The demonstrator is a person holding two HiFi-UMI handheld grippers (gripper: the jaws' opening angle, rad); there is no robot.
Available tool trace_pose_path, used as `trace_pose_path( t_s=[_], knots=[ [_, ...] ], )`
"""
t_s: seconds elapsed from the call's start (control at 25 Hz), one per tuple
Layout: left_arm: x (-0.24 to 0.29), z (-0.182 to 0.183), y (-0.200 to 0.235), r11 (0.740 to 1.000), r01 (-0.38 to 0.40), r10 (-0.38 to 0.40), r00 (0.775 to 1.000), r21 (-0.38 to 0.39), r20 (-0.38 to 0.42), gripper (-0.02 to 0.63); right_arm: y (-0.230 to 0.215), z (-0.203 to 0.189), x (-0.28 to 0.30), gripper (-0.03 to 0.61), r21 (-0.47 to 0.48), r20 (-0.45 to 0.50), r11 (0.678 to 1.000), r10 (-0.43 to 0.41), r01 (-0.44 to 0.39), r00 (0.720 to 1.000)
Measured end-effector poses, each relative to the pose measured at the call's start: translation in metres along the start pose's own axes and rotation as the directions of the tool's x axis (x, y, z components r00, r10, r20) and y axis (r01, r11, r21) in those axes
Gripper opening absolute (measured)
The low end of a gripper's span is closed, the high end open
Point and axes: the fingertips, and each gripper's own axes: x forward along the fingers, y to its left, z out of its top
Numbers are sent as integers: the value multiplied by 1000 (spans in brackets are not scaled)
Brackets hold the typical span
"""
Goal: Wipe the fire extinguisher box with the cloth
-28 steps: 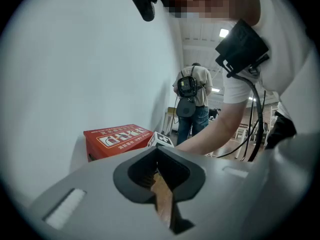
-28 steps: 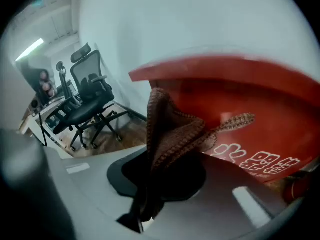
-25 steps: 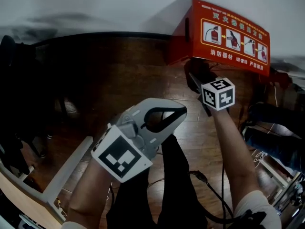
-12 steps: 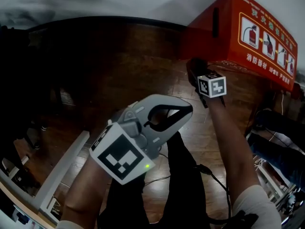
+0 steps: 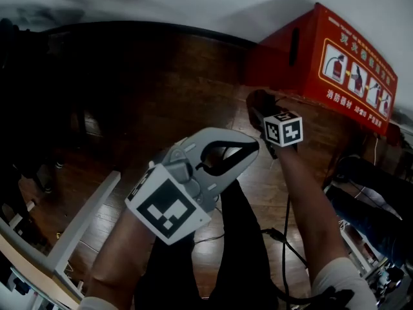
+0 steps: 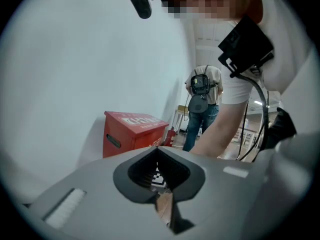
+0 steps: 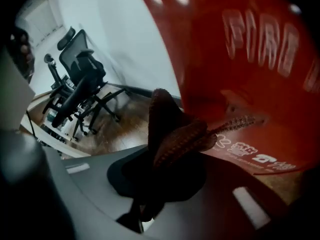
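Observation:
The red fire extinguisher box (image 5: 339,63) stands on the wooden floor against the white wall, at the upper right of the head view. My right gripper (image 5: 261,112) is shut on a dark ribbed cloth (image 5: 257,101) and holds it low by the box's front left corner. In the right gripper view the cloth (image 7: 175,129) bulges out of the jaws of this gripper (image 7: 161,156), right against the red box face (image 7: 240,59). My left gripper (image 5: 253,147) hovers lower and nearer to me, shut and holding nothing. The left gripper view shows its tips (image 6: 158,151) meeting, with the box (image 6: 131,131) beyond.
A white desk frame (image 5: 77,231) runs along the lower left. Black office chairs (image 7: 80,84) stand further left along the wall. Dark bags and cables (image 5: 368,192) lie right of the box. A person (image 6: 202,109) stands in the background.
The right gripper with the cloth has shifted left along the box front toward its left corner. The head view has swung, so the box sits further right. The left gripper stays put.

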Motion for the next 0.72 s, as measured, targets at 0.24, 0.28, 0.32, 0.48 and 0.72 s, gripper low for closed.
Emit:
trace_pose_path(
  t_s=[0.24, 0.28, 0.32, 0.48, 0.72],
  knots=[
    [-36, 68, -11, 998, -51, 52, 998, -29, 41, 0, 90, 38, -109, 52, -179, -34, 980, 78, -83, 996],
    [-44, 81, -15, 998, -59, 60, 997, -30, 46, 0, 108, 47, -130, 52, -223, -53, 969, 99, -108, 994],
    [-51, 92, -18, 997, -68, 69, 996, -23, 51, 0, 125, 58, -151, 52, -272, -72, 953, 120, -135, 990],
    [-86, 132, -22, 992, -121, 119, 990, 32, 77, 0, 173, 116, -223, 52, -523, -180, 819, 163, -234, 970],
    [-132, 173, -8, 971, -229, 222, 969, 66, 107, 0, 197, 216, -271, 52, -818, -397, 417, 88, -396, 914]
  ],
)
